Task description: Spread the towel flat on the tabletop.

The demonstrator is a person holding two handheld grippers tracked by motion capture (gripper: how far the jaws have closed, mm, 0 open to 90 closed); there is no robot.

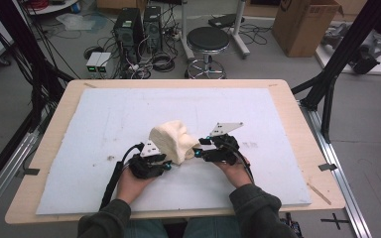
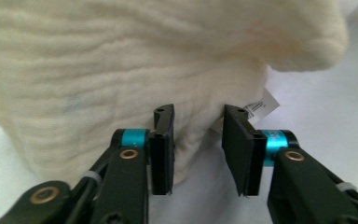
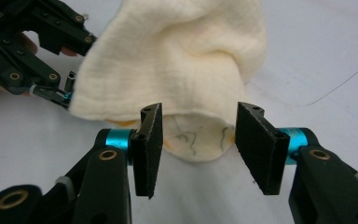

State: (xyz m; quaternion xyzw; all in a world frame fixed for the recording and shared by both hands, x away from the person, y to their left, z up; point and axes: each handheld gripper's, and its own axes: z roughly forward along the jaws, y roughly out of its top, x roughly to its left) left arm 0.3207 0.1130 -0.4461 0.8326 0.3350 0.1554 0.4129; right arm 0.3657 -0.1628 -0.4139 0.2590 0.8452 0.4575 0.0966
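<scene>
A cream cloth (image 1: 171,141) stands bunched in a mound on the white foam board (image 1: 129,109), near its front middle. My left gripper (image 1: 167,164) comes at it from the left, my right gripper (image 1: 197,151) from the right. In the left gripper view the jaws (image 2: 198,116) stand apart with a fold of the cloth (image 2: 121,70) bulging between their tips, beside a small white label (image 2: 263,105). In the right gripper view the jaws (image 3: 198,121) are wide, with the cloth's (image 3: 182,60) lower hem between them and untouched. The left gripper (image 3: 67,91) shows beyond.
The foam board covers most of a wooden table (image 1: 54,124). On the floor beyond the far edge are a black stool (image 1: 207,42), computer towers (image 1: 136,29) with cables, and a cardboard box (image 1: 305,25). Black frame posts (image 1: 327,94) flank the table.
</scene>
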